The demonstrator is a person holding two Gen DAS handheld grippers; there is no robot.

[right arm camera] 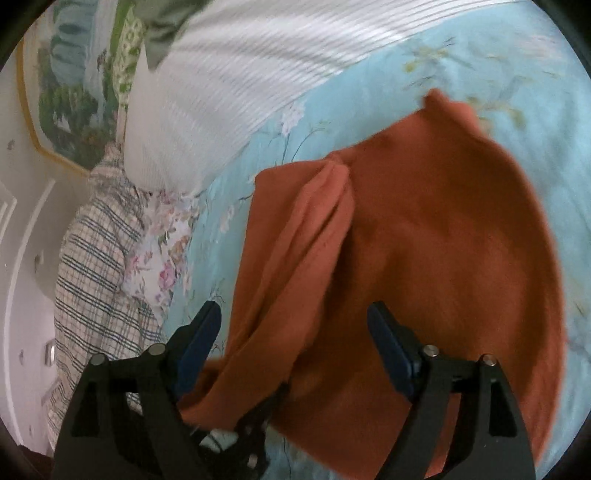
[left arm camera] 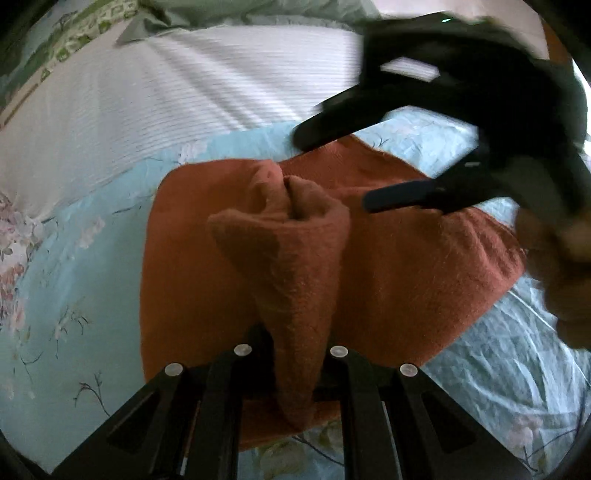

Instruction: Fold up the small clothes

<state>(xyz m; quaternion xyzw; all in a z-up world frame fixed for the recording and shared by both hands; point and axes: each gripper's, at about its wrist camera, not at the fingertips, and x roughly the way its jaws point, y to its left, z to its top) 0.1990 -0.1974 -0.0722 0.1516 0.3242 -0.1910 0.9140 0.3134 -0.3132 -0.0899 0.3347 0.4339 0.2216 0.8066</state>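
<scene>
A rust-orange cloth [left arm camera: 406,266] lies spread on a light blue floral bedsheet [left arm camera: 74,295]. My left gripper [left arm camera: 295,354] is shut on a raised fold [left arm camera: 295,258] of this cloth and holds it up off the rest. In the left wrist view my right gripper [left arm camera: 334,171] hovers open over the far right part of the cloth, with a hand [left arm camera: 561,258] behind it. In the right wrist view the right gripper [right arm camera: 293,317] stands wide open above the orange cloth [right arm camera: 443,240]. Its blue pads [right arm camera: 388,343] touch nothing. The lifted fold [right arm camera: 303,240] runs down to the left gripper [right arm camera: 255,435] below.
A white striped pillow [left arm camera: 166,92] lies at the far side of the bed. A plaid cloth [right arm camera: 96,258] and a floral cloth [right arm camera: 159,258] sit at the left bed edge. A framed painting [right arm camera: 66,92] hangs on the wall. Green fabric [left arm camera: 221,14] lies behind the pillow.
</scene>
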